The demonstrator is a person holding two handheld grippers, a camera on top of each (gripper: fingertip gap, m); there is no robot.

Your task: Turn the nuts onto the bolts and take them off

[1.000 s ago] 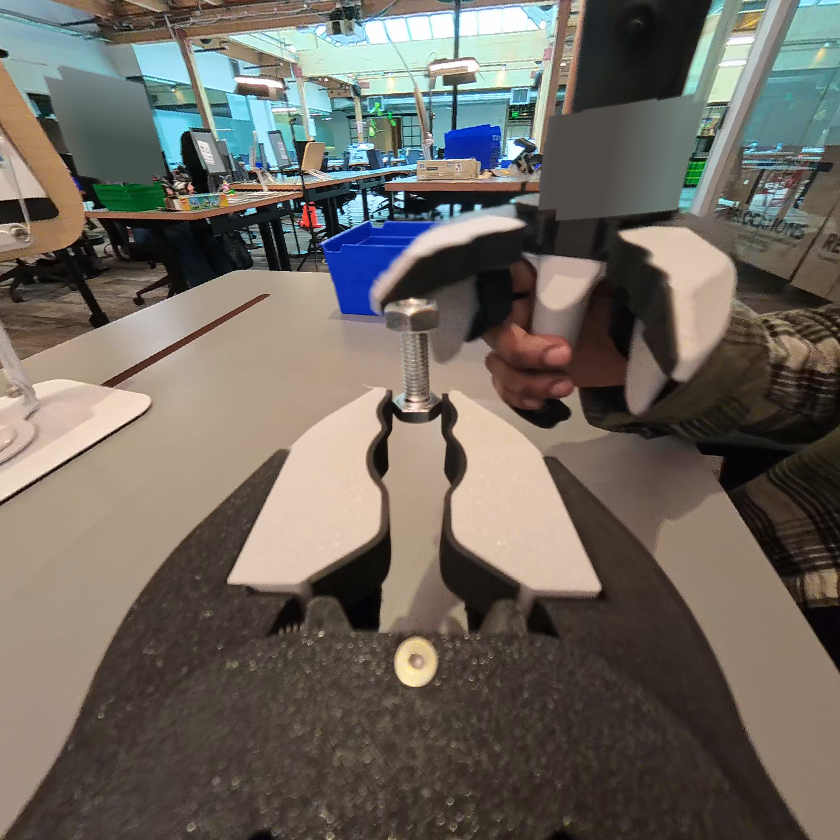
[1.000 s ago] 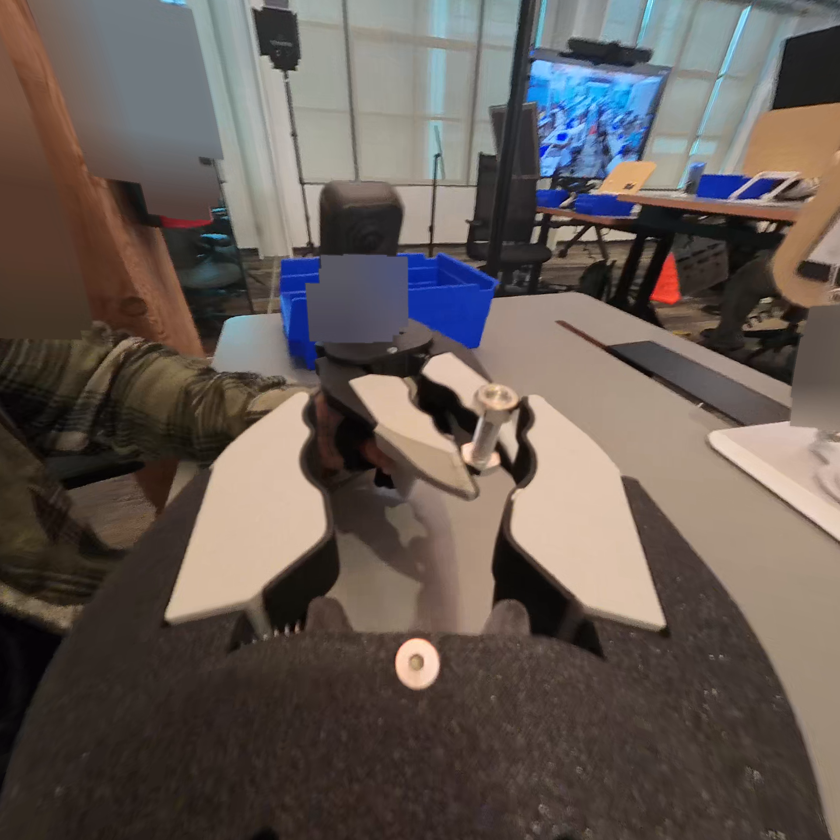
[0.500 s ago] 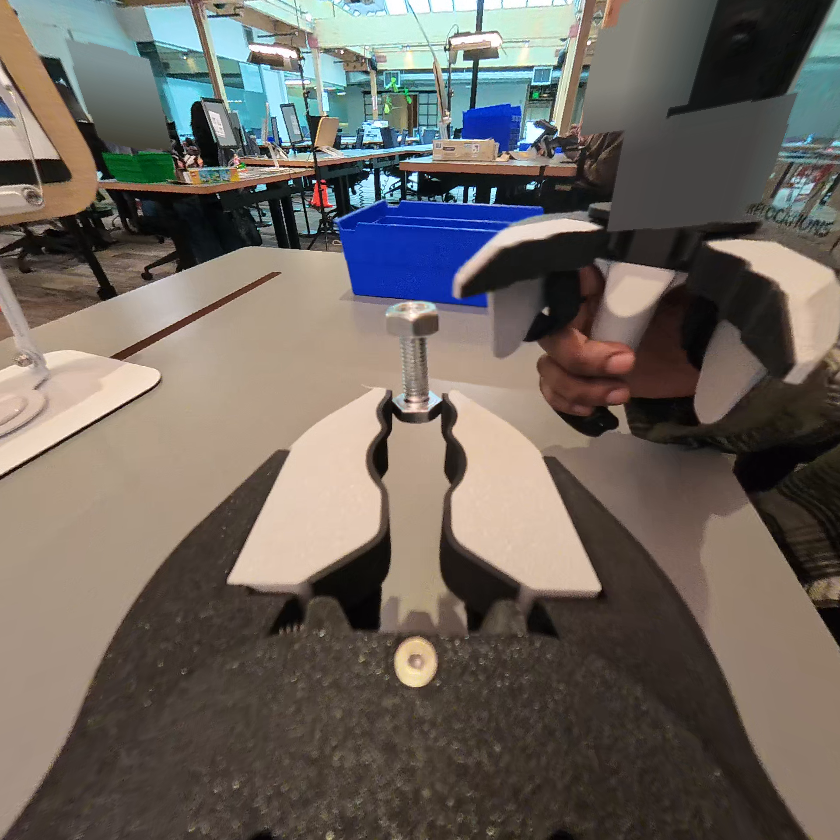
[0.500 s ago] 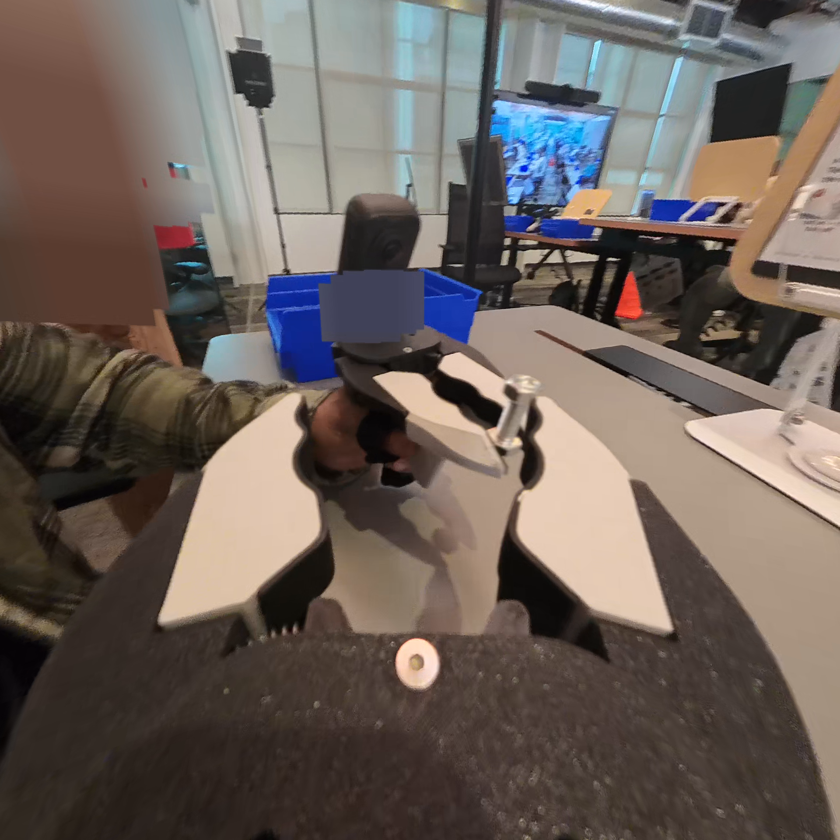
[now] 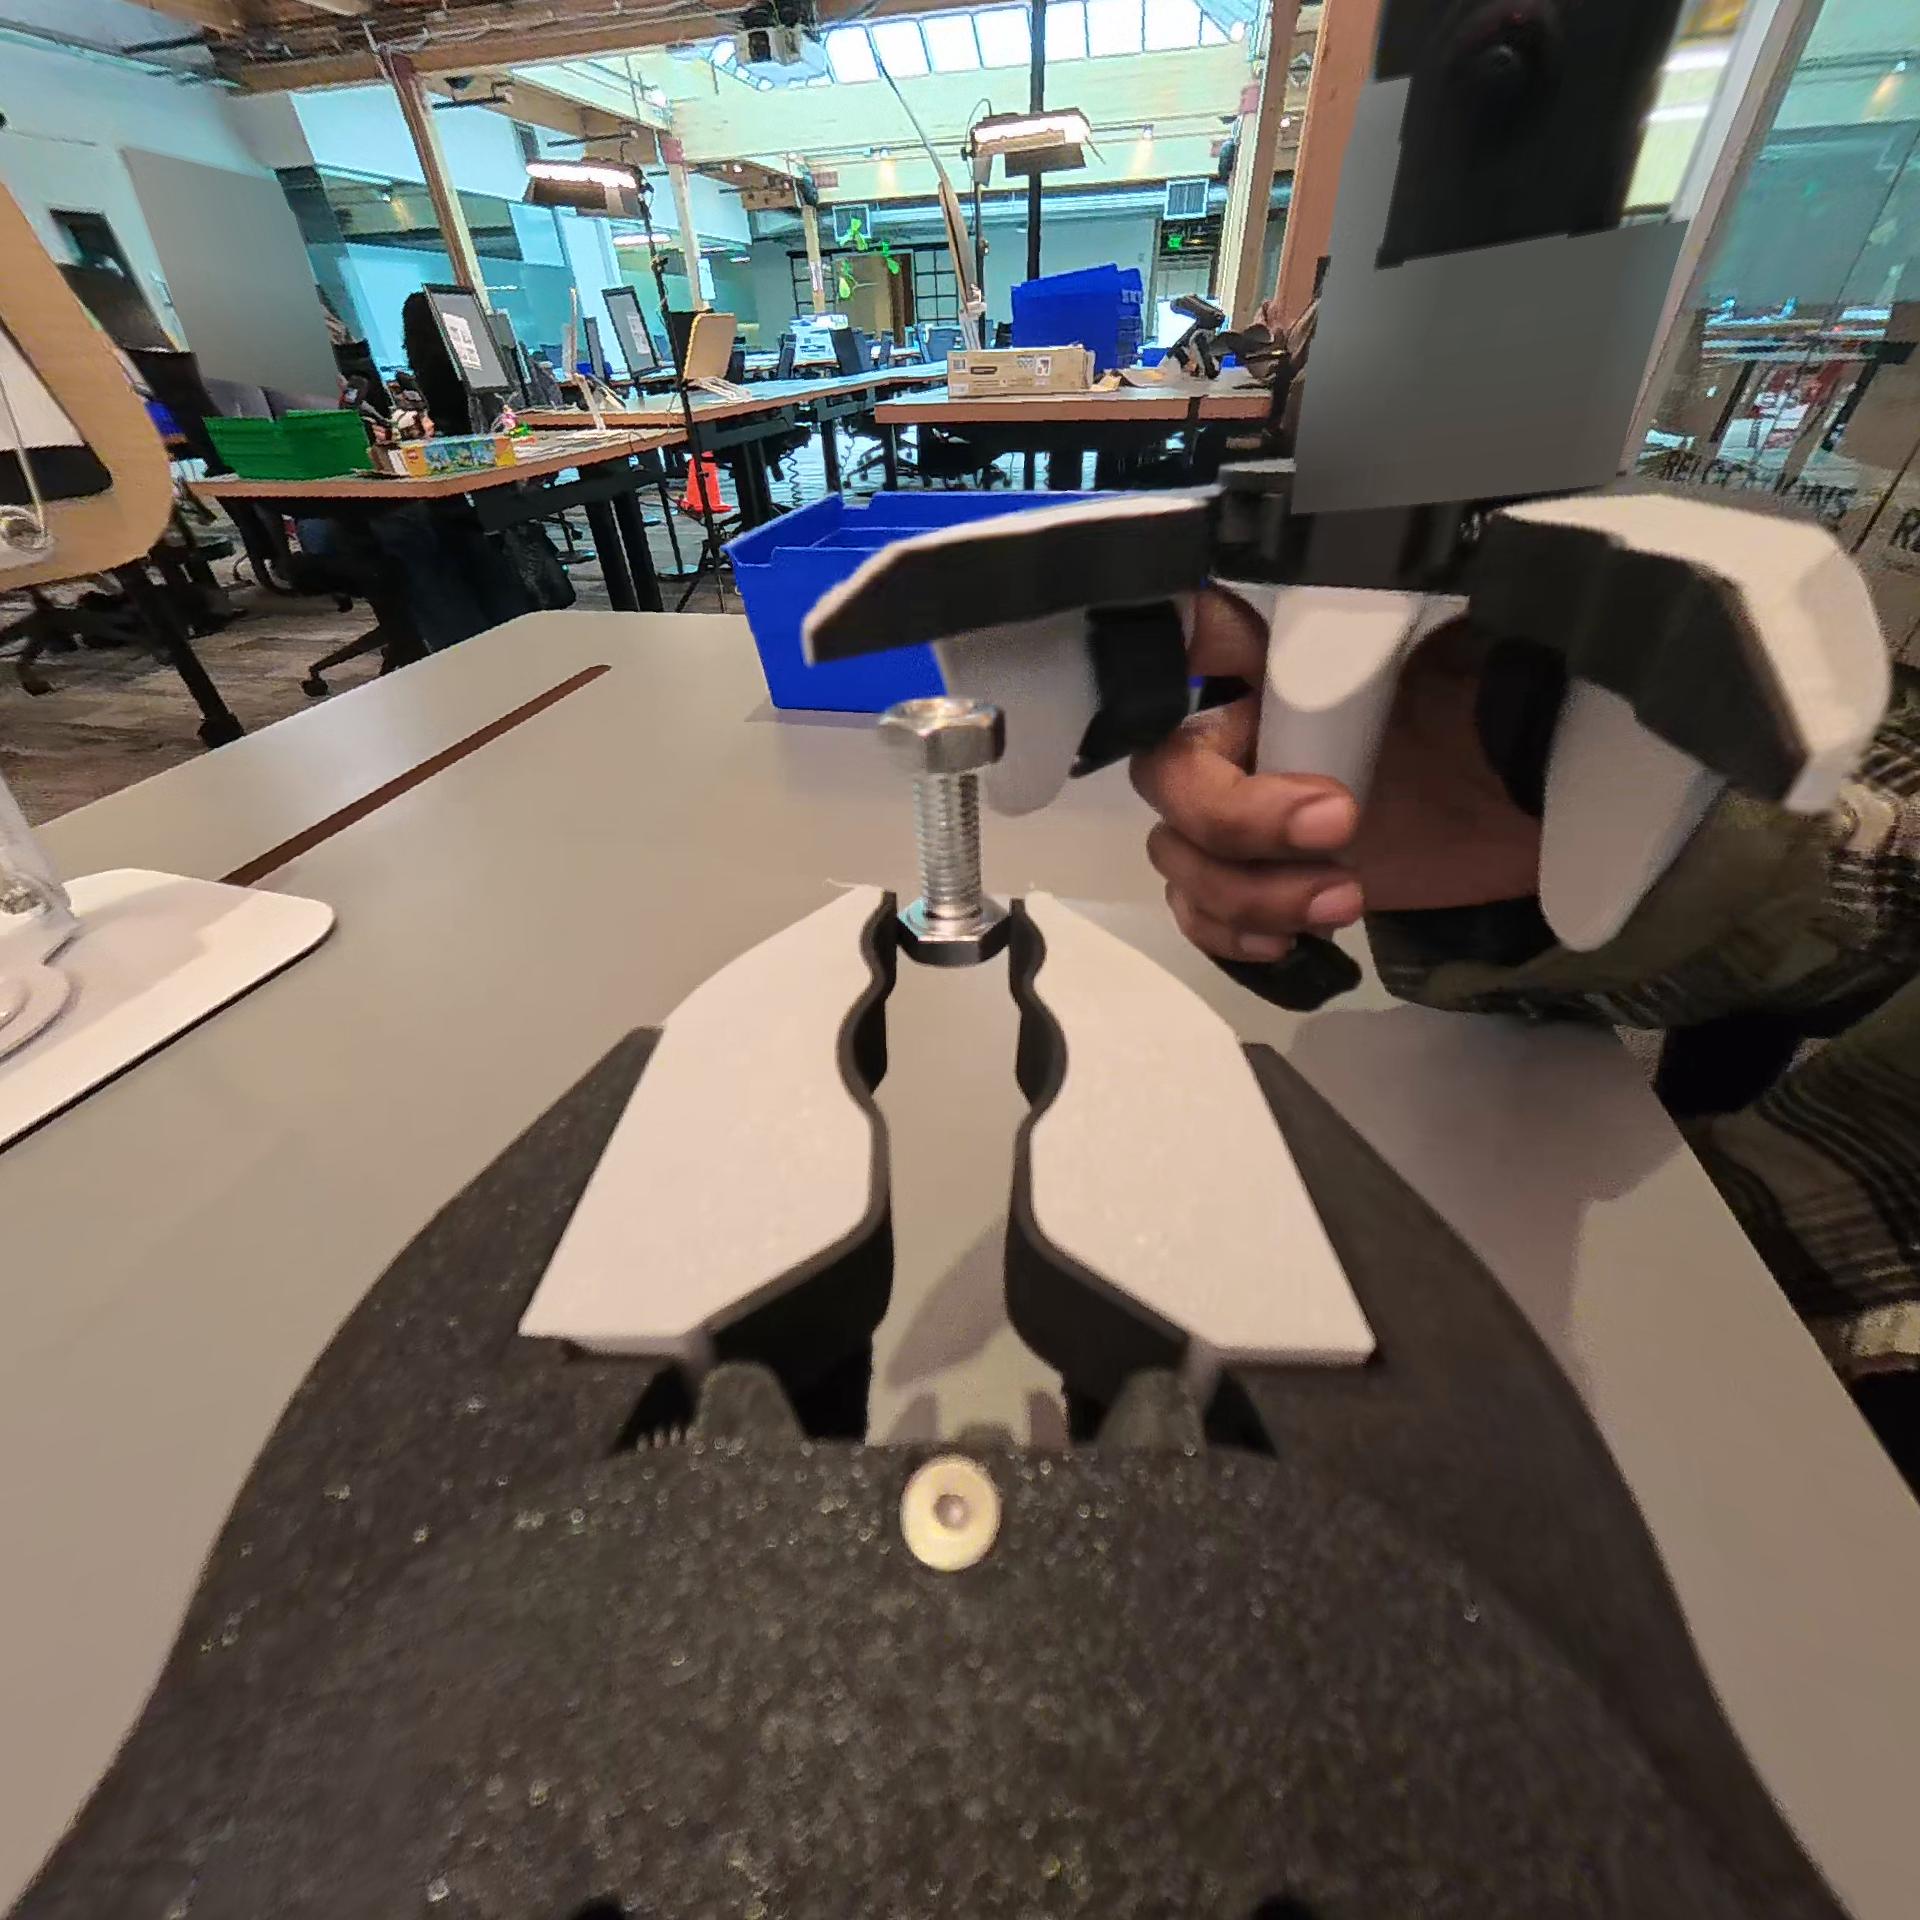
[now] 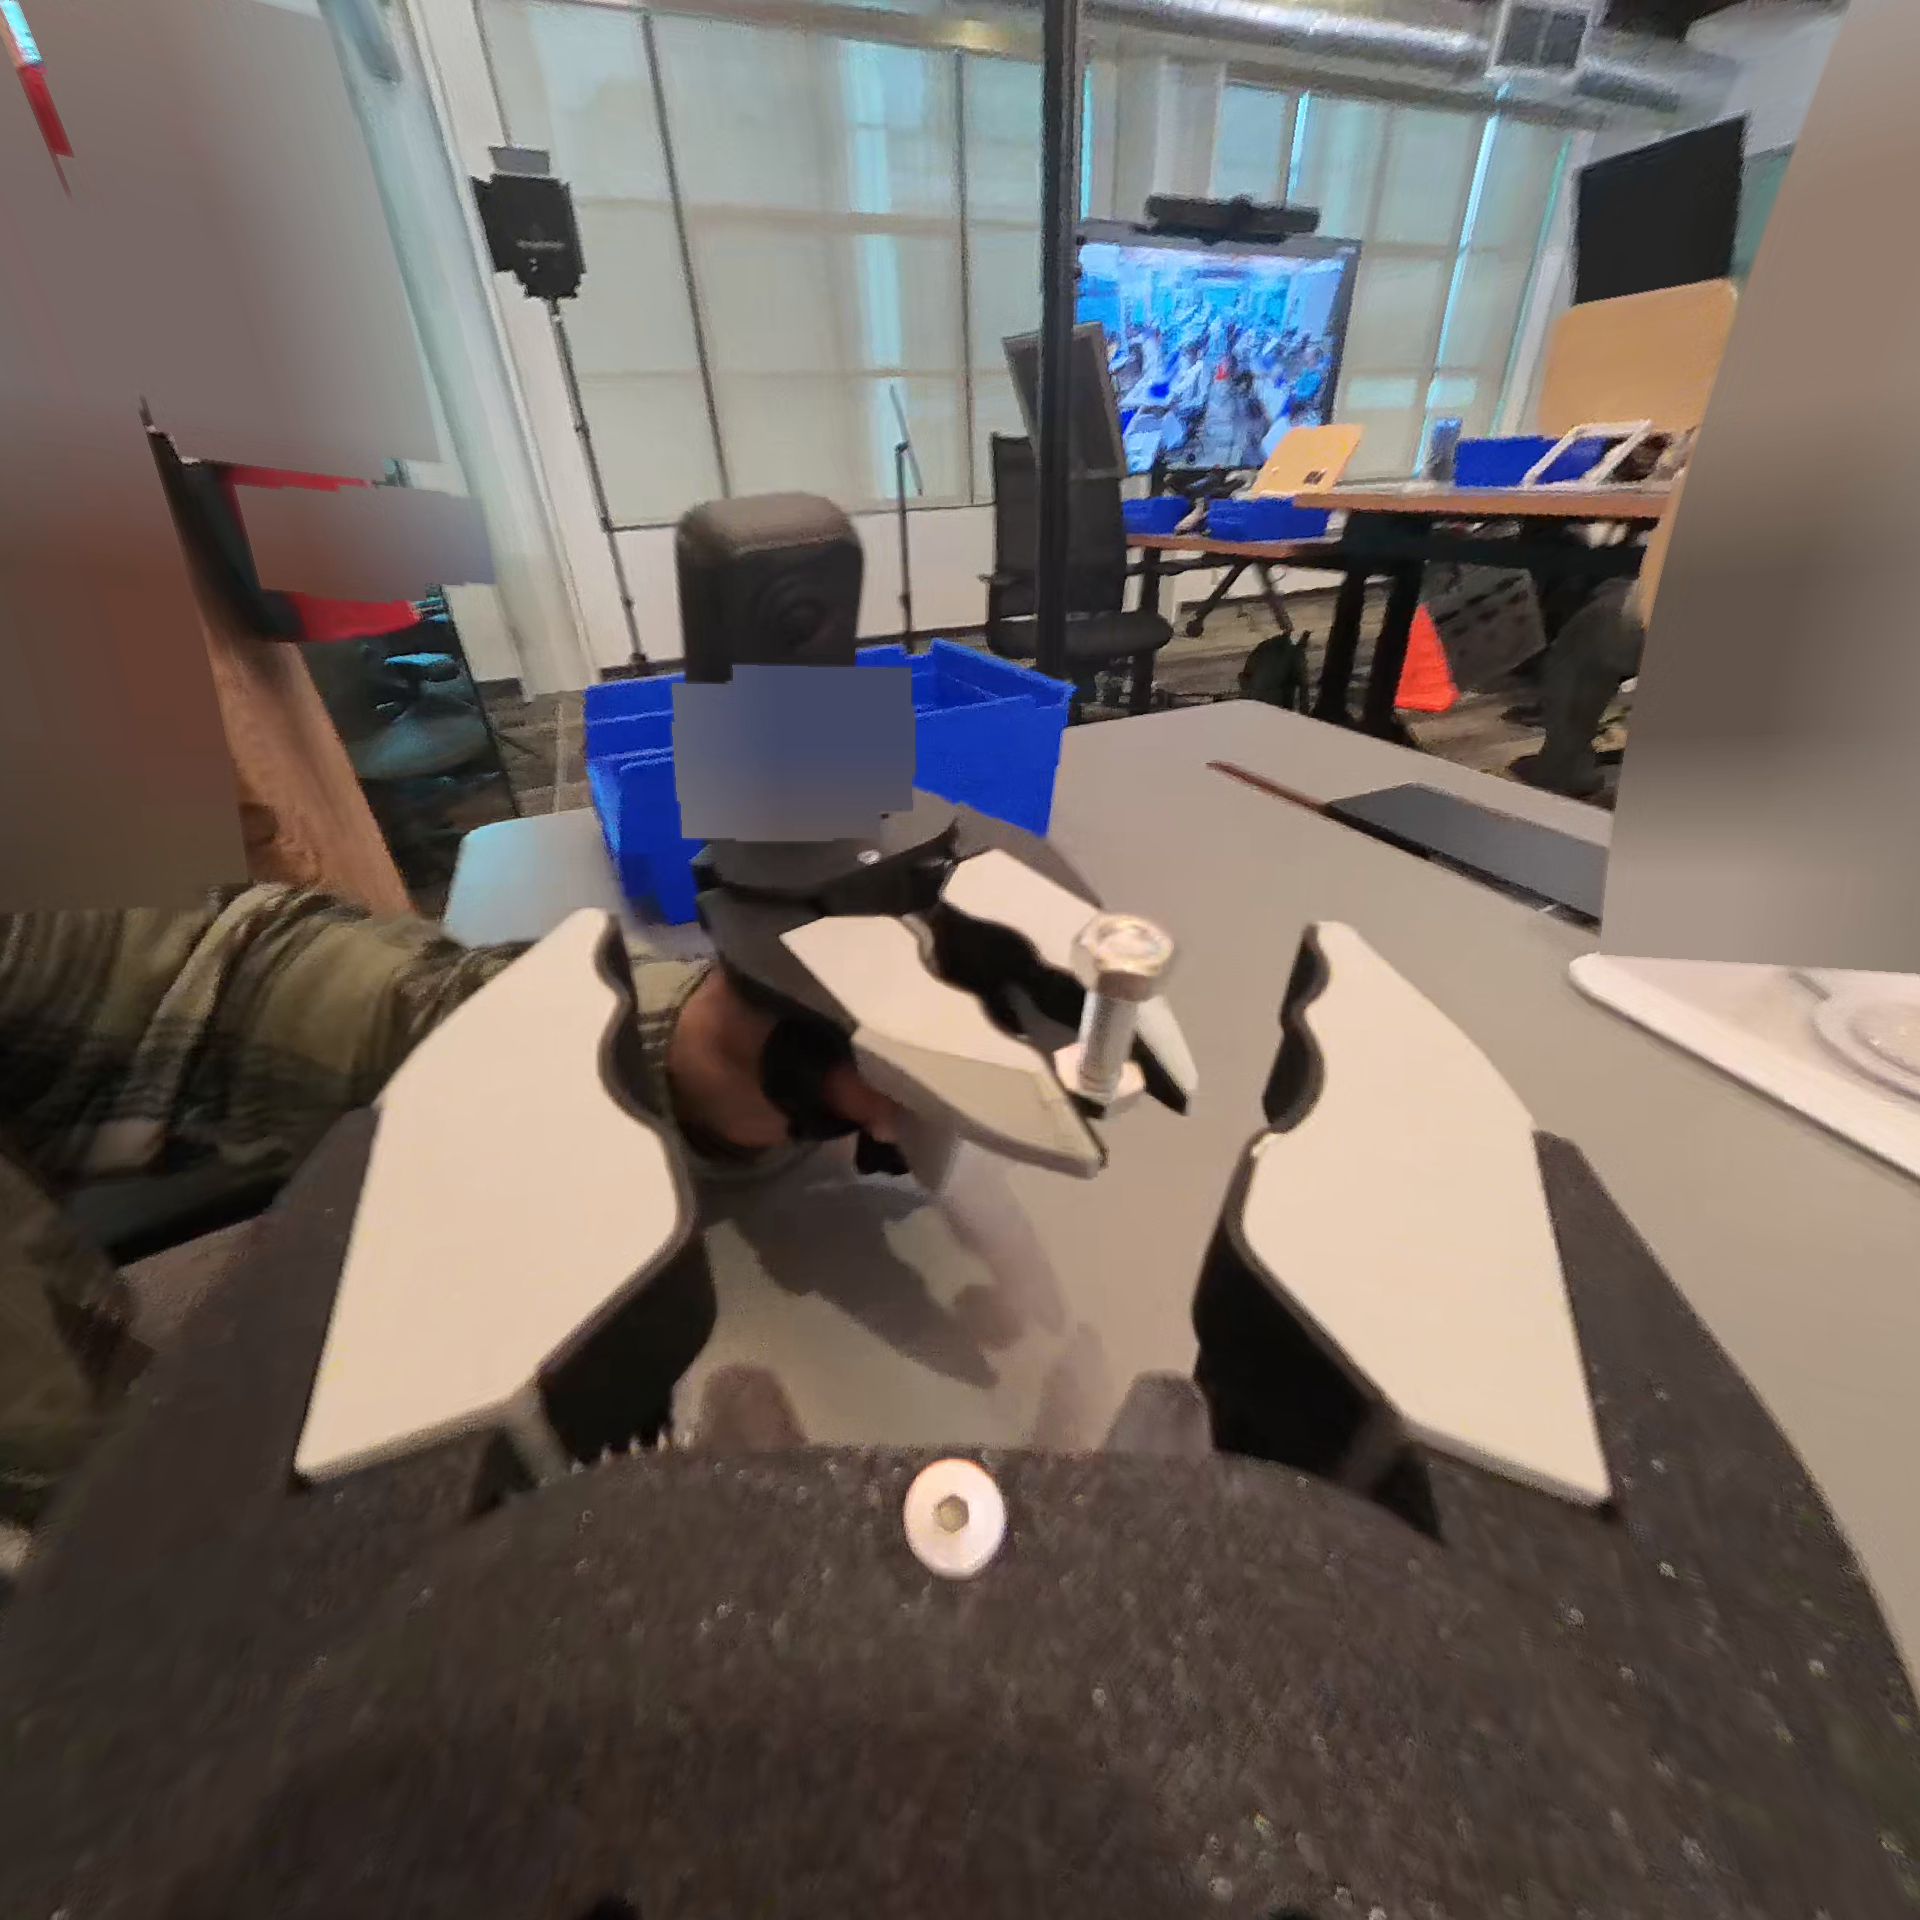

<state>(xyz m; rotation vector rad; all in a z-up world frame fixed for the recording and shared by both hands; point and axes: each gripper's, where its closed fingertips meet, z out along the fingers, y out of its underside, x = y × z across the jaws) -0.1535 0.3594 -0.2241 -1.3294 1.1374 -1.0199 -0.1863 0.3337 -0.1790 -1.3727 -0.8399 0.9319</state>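
A silver hex bolt stands upright, head up, with a nut at its lower end. My left gripper is shut on the nut and holds it just above the grey table. My right gripper is wide open and empty. The bolt and nut show beyond the gap, nearer its right finger, untouched. In the left wrist view one of the right gripper's fingers hangs just above and behind the bolt head. The left gripper also shows in the right wrist view.
A blue bin stands at the table's far edge and also shows in the right wrist view. A white stand base lies at the left. A black pad lies farther along the table. A person's hand holds the right gripper. My right fingertips sit around 6 cm from my left ones.
The right gripper drew away from the bolt head to the right, then came back over it. Its jaws have opened wider. The left gripper has kept its hold on the nut.
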